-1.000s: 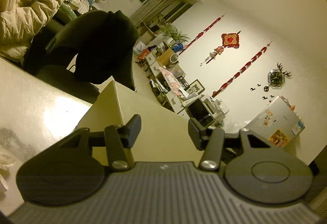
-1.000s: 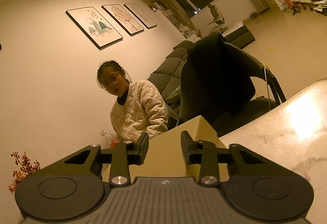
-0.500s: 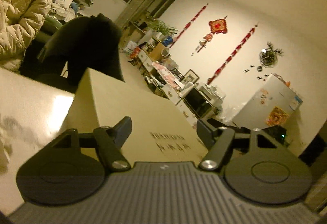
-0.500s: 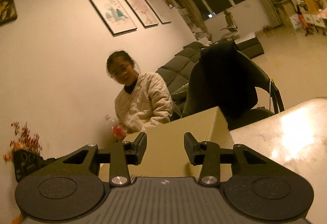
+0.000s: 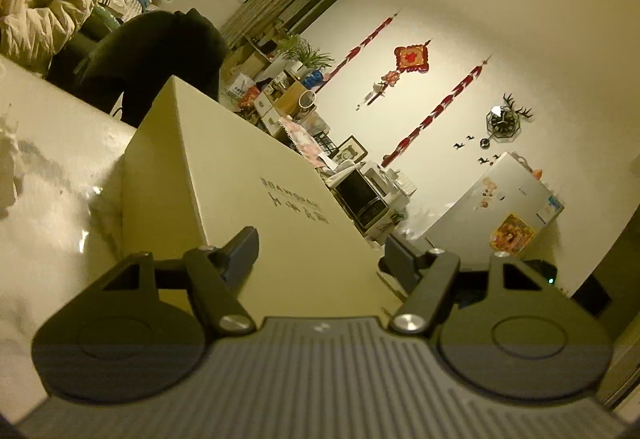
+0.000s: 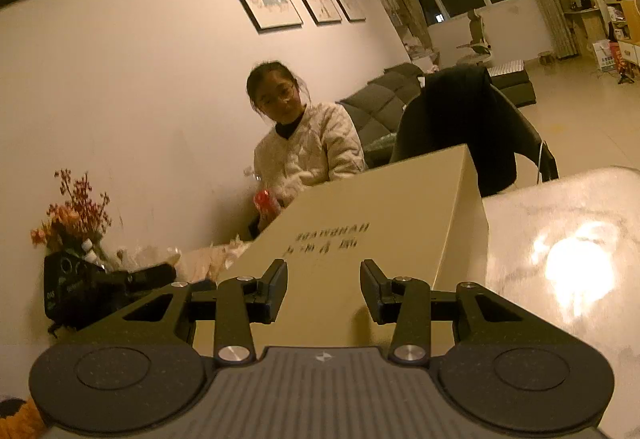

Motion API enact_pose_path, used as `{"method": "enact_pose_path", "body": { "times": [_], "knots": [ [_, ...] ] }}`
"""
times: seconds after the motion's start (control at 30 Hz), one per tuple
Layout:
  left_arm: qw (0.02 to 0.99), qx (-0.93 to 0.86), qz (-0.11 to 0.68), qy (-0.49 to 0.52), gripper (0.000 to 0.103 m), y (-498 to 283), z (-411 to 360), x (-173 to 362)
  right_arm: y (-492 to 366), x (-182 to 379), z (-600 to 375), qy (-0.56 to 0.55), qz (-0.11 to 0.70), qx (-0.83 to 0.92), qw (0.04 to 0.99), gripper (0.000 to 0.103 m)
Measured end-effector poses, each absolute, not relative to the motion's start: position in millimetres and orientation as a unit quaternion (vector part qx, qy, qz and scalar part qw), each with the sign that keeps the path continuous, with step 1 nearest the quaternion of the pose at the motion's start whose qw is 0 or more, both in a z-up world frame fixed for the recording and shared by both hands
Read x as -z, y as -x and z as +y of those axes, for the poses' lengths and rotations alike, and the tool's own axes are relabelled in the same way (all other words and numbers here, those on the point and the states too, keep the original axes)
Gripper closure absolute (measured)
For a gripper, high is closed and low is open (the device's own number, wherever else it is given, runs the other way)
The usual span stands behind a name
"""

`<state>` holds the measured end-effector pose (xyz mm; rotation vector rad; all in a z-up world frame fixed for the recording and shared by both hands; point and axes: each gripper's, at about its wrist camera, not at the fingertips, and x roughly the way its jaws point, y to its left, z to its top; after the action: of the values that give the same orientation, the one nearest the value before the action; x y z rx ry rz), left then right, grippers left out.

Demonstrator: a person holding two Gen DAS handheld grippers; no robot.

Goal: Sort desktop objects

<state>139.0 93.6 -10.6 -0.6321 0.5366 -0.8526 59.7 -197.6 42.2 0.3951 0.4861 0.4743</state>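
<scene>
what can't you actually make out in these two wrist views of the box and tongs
- Box near edge: both views, hidden behind the gripper bodies.
- Contact: whether the left tongs or right tongs touch the box, unclear; pads stand apart with its top behind them.
- Print on the box lid: upside down, blurred.
- Box contents: lid shut.
- Table: glare, cut by the frame edge.

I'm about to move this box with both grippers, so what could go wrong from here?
The box looks wider than the open jaws of the left gripper and the right gripper, so a pinch may slip off. The table is glossy; a push could slide the box toward the far edge by the chair. Crumpled wrappers lie beside it and could get swept along.
</scene>
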Motion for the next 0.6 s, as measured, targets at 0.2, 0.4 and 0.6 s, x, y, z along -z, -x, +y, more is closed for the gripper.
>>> {"method": "enact_pose_path", "body": {
  "times": [0.2, 0.4, 0.6],
  "knots": [
    [0.834, 0.400, 0.251, 0.287, 0.037, -135.8, 89.8, 12.8, -53.9, -39.1, -188.0, -0.185, 0.240, -0.216, 0.928, 0.059],
    [0.846, 0.381, 0.254, 0.273, 0.027, -125.1, 87.6, 5.5, -50.5, -43.0, -178.7, -0.179, 0.247, -0.200, 0.931, 0.058],
    [0.868, 0.362, 0.240, 0.239, 0.014, -101.1, 84.7, -5.5, -39.0, -52.1, -158.9, -0.144, 0.250, -0.197, 0.937, 0.054]
  ]
}}
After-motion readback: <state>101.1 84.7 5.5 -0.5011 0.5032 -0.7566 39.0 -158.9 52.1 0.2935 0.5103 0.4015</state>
